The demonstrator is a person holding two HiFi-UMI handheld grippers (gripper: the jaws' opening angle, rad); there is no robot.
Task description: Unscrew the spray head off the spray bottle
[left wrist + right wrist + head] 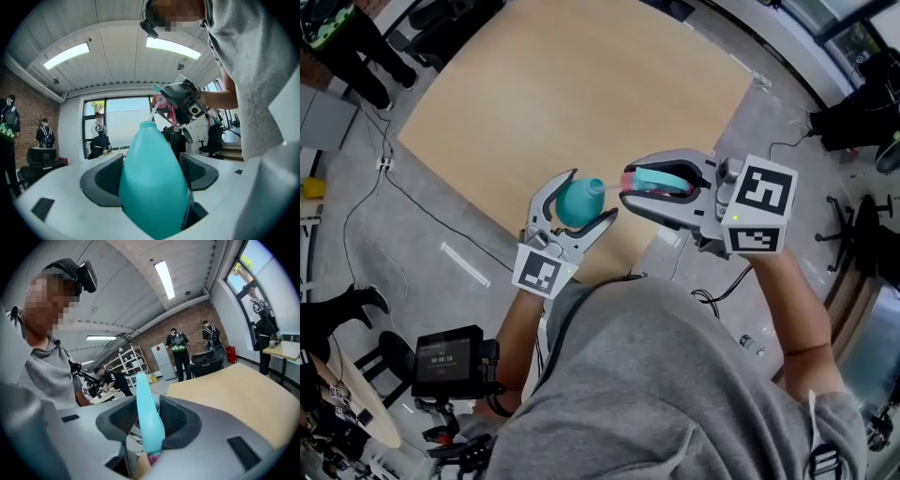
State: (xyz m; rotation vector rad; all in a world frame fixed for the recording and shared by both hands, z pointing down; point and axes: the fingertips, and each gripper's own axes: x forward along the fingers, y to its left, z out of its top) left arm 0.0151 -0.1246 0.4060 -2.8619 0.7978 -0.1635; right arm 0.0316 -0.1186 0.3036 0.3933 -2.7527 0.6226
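Spray head (661,181): clamped in my right gripper (630,187), just clear of the neck (148,124) (dip tube (153,112) trailing into it).
Spray bottle (577,202): held in my left gripper (587,199), long axis aimed at the right one.

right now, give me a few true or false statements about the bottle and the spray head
1. The left claw is closed on the teal bottle. True.
2. The spray head is screwed onto the bottle's neck. False: it is off the neck, and only its thin tube reaches down to the opening.
3. The right claw is closed on the spray head. True.
4. The bottle stands on the wooden table. False: the left claw holds it up in the air near the table's edge.
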